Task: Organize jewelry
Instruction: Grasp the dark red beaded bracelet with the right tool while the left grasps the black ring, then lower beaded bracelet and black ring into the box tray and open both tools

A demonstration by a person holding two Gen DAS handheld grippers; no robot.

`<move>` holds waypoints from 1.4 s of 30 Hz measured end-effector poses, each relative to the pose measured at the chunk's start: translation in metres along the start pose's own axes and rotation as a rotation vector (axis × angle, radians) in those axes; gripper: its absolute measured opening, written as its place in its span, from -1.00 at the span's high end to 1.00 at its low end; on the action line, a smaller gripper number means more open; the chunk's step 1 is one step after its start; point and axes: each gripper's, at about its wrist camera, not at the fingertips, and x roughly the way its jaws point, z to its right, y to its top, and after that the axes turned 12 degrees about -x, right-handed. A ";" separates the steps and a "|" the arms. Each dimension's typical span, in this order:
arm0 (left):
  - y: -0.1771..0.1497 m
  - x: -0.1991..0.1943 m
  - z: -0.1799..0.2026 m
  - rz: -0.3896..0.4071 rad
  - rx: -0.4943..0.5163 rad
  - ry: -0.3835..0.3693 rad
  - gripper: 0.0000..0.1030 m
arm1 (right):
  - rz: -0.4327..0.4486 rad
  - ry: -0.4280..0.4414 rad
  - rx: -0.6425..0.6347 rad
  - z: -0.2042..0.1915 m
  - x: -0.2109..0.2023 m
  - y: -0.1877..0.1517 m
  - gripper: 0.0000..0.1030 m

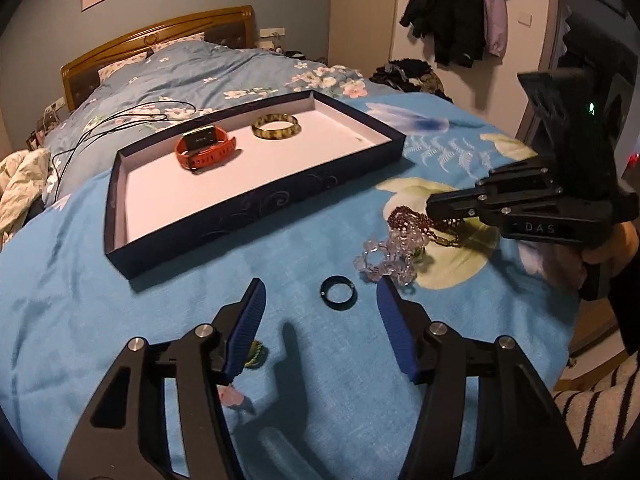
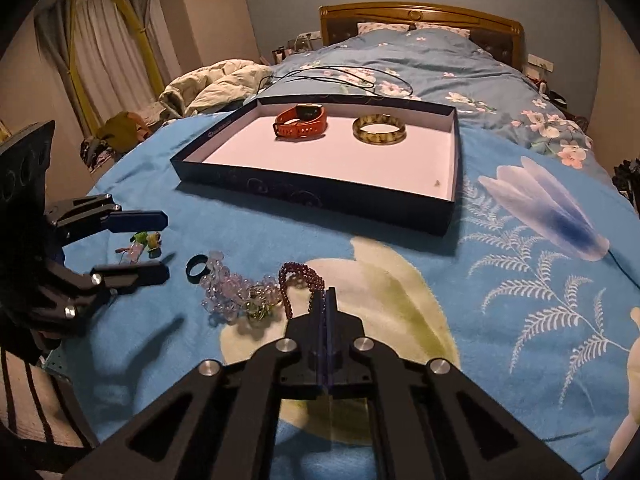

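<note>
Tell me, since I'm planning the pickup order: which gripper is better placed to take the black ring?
Left. The left gripper stands open with the black ring on the blanket just ahead between its fingertips. The right gripper is closed at the dark red bead bracelet, past the clear beads.

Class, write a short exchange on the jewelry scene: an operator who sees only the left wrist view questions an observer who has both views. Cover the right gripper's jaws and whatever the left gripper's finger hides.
Operator: I see the right gripper only from the side. Are its jaws shut?
Observer: Its own camera shows them together, apparently pinching a strand of the dark red bead bracelet.
Operator: Something green peeks out behind a finger of my left gripper. What is it?
Observer: A small green and pink trinket. It lies on the bedspread beside that gripper's fingers, apart from the black ring.
</note>
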 end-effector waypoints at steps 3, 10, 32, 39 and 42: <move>0.002 0.008 0.003 -0.018 0.004 -0.003 -0.07 | -0.009 -0.010 -0.023 -0.005 0.002 0.000 0.27; 0.002 0.025 0.001 -0.087 -0.005 0.002 0.08 | -0.044 -0.032 -0.056 -0.010 0.011 0.000 0.53; 0.010 0.015 -0.009 -0.057 -0.041 0.019 0.57 | 0.067 -0.003 0.009 0.002 -0.017 0.012 0.88; 0.028 -0.003 -0.014 0.015 -0.062 0.017 0.57 | 0.120 -0.009 -0.008 0.000 -0.028 0.030 0.88; 0.037 -0.008 -0.016 0.040 -0.067 0.020 0.57 | 0.142 -0.015 -0.012 0.002 -0.031 0.039 0.88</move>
